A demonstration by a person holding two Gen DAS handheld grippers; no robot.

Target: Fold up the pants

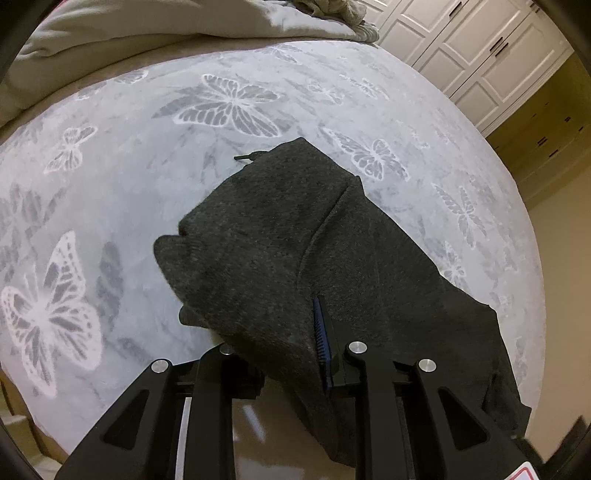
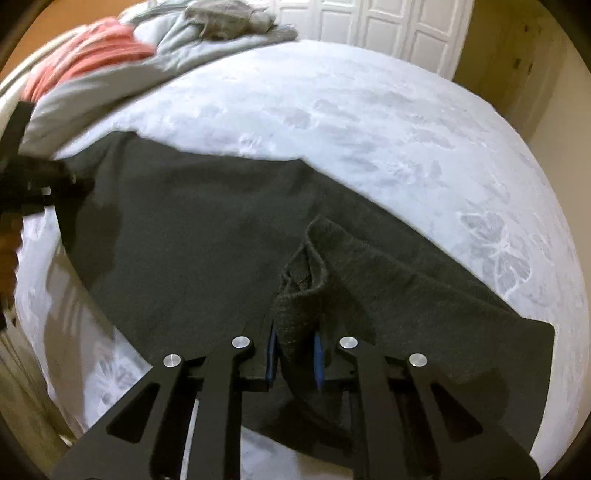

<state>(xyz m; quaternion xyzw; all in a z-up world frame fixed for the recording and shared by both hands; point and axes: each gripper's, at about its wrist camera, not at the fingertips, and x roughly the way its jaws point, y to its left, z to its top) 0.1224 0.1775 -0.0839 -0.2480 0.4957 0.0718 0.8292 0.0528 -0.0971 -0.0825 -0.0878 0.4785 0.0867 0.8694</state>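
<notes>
Dark grey knit pants (image 1: 295, 229) lie on a bed with a pale butterfly-print cover (image 1: 184, 110). My left gripper (image 1: 295, 332) is shut on the pants; the cloth drapes over its left finger and hides it, and only the right blue pad (image 1: 319, 332) shows. A drawstring end (image 1: 245, 157) pokes out at the far edge. In the right wrist view the pants (image 2: 192, 229) spread wide across the bed cover (image 2: 332, 110). My right gripper (image 2: 295, 354) is shut on a bunched fold of the pants between its blue pads. The left gripper (image 2: 33, 184) shows at the far left, blurred.
A rumpled grey duvet (image 1: 147, 26) and a red cloth (image 2: 85, 51) lie at the head of the bed. White panelled wardrobe doors (image 1: 461, 44) stand beyond the bed. The bed's near edge and the floor (image 1: 266, 435) lie under the grippers.
</notes>
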